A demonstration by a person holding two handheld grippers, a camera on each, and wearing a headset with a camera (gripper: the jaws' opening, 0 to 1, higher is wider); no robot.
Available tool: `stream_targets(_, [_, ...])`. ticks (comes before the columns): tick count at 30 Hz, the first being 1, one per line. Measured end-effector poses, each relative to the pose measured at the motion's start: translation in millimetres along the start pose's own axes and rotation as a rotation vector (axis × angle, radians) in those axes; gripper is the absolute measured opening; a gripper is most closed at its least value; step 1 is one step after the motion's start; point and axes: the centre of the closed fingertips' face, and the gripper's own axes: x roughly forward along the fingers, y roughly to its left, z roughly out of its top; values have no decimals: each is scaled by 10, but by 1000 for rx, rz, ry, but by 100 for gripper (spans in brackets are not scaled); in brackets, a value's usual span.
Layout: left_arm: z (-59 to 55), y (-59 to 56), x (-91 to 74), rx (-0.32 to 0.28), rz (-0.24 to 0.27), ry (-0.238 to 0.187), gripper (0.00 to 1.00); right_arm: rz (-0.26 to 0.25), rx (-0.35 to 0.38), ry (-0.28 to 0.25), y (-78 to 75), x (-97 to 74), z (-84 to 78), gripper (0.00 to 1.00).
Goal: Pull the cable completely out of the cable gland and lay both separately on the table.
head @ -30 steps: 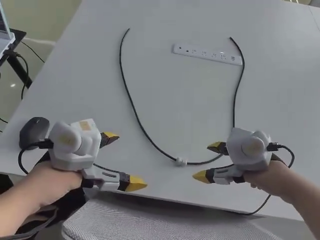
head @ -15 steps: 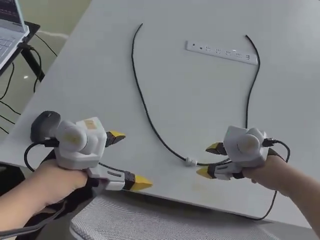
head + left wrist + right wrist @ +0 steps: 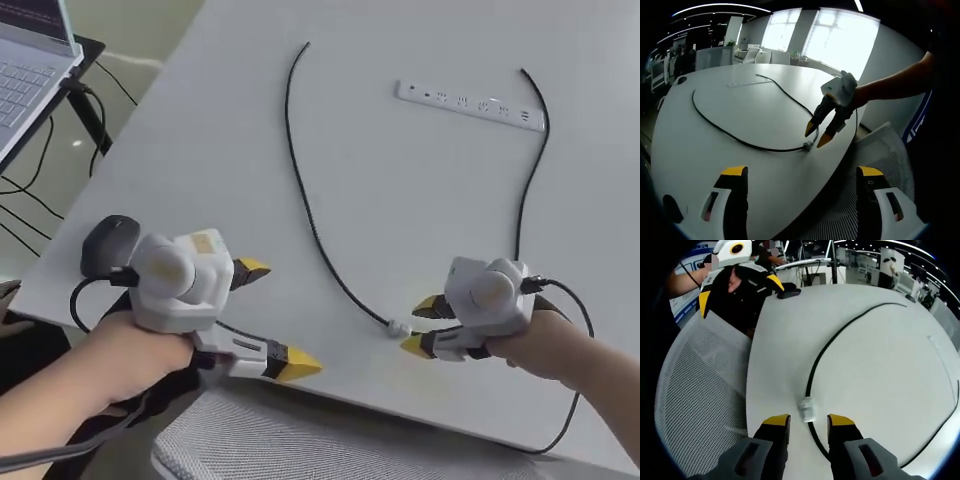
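We see the white cable gland (image 3: 398, 327) on the black cable (image 3: 310, 215) at the desk (image 3: 400, 200) near edge, just ahead of the right gripper (image 3: 417, 325), its jaws narrowly parted and empty. The left gripper (image 3: 283, 317) sits near left with its 2 jaws wide and empty.

One cable (image 3: 311, 215), one cable gland (image 3: 398, 328), one power strip (image 3: 470, 104), one mouse (image 3: 108, 243), one laptop (image 3: 25, 70).

I look down on a broad white table (image 3: 200, 160) with a rounded edge. A grey mesh chair (image 3: 300, 440) stands at its near side, and a laptop (image 3: 25, 60) sits on a dark stand (image 3: 85, 95) off its left corner. In the left gripper view, tall windows (image 3: 840, 40) glare with daylight beyond the table, and curved light strips (image 3: 715, 7) cross a dark ceiling.
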Motion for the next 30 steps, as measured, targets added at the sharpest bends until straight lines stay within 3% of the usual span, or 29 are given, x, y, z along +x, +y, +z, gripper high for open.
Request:
stream_targets(11, [-121, -50, -43, -15, 3, 27, 86, -3, -23, 3, -17, 43, -20, 21])
stream_targets(16, [-83, -17, -37, -20, 17, 9, 85, 1, -34, 3, 8, 80, -14, 20])
stream_targets(30, [-97, -9, -32, -27, 13, 15, 83, -1, -54, 8, 9, 115, -10, 9])
